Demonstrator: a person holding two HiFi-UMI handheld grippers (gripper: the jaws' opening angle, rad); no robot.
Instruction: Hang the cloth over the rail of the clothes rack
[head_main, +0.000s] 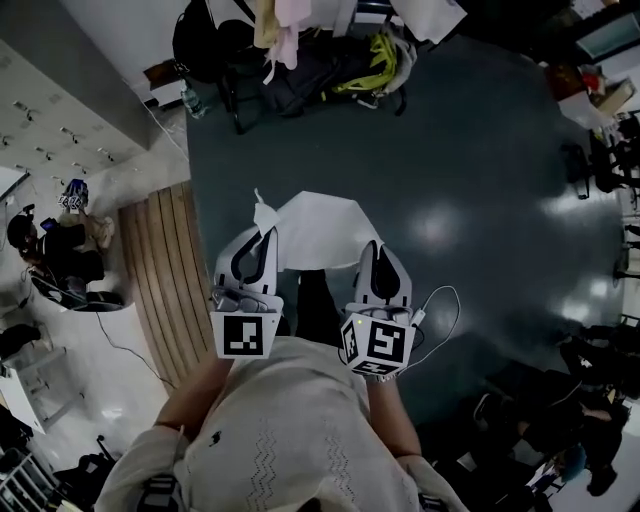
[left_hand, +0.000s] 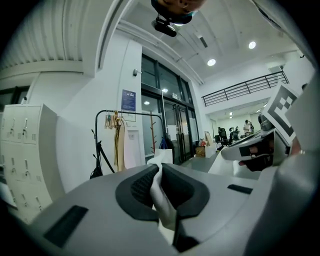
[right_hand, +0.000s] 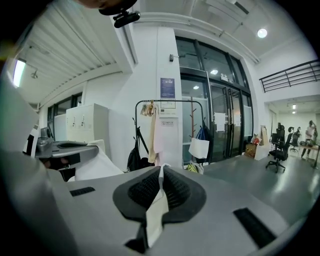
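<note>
A white cloth hangs stretched between my two grippers, held up in front of me above the dark floor. My left gripper is shut on one top corner of it, and the cloth shows pinched between its dark pads. On the right, my other gripper is shut on the opposite corner, a strip of cloth squeezed in its jaws. The clothes rack is a black frame with a top rail standing some way ahead by the white wall, with garments on it. It also appears as the rack in the left gripper view.
Bags and clothes lie heaped round the rack's foot at the top of the head view. Grey lockers stand left of the rack, glass doors to its right. A wooden strip runs along the floor at my left. Office chairs stand far right.
</note>
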